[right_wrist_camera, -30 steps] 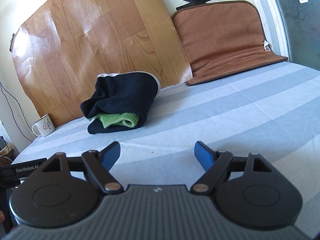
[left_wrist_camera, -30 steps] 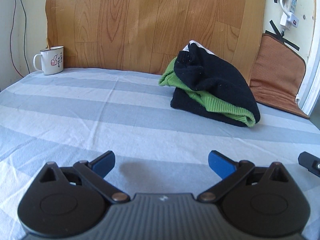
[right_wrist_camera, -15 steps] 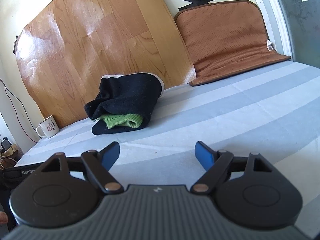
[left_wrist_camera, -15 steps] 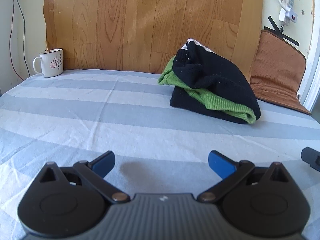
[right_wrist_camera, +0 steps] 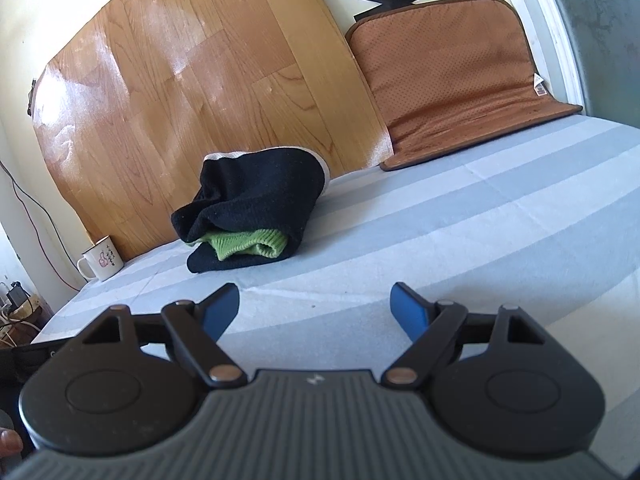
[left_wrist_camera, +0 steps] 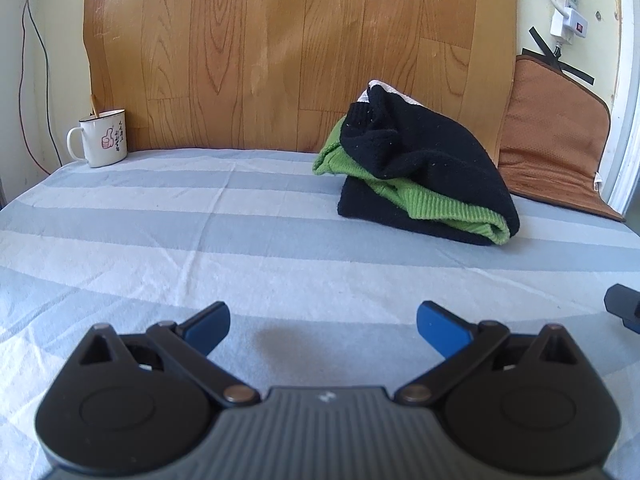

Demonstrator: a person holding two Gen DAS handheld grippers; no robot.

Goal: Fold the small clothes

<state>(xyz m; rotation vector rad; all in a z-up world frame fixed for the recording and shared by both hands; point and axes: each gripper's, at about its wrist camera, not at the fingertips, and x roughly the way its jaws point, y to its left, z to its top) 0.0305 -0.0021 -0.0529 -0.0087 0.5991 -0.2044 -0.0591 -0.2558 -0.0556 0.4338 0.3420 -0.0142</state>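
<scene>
A folded black knit garment (left_wrist_camera: 432,168) with a green knit layer (left_wrist_camera: 436,204) showing at its edge lies at the back of the blue-and-white striped bed sheet (left_wrist_camera: 200,240). The right wrist view shows the same bundle (right_wrist_camera: 260,196) with green (right_wrist_camera: 248,242) at its near end. My left gripper (left_wrist_camera: 323,326) is open, low over the sheet, well short of the bundle. My right gripper (right_wrist_camera: 315,308) is also open with nothing between its blue fingertips (right_wrist_camera: 406,310), and stands apart from the clothes.
A white enamel mug (left_wrist_camera: 102,142) stands at the back left by a wood-grain board (left_wrist_camera: 280,52) leaning on the wall. A brown cushion mat (right_wrist_camera: 452,76) leans at the back right. A dark gripper part (left_wrist_camera: 624,306) shows at the right edge. Cables hang at left.
Both cameras have tipped slightly downward and drifted a little, so the bundle sits a bit higher in view. Both grippers stay open; the clothes have not moved.
</scene>
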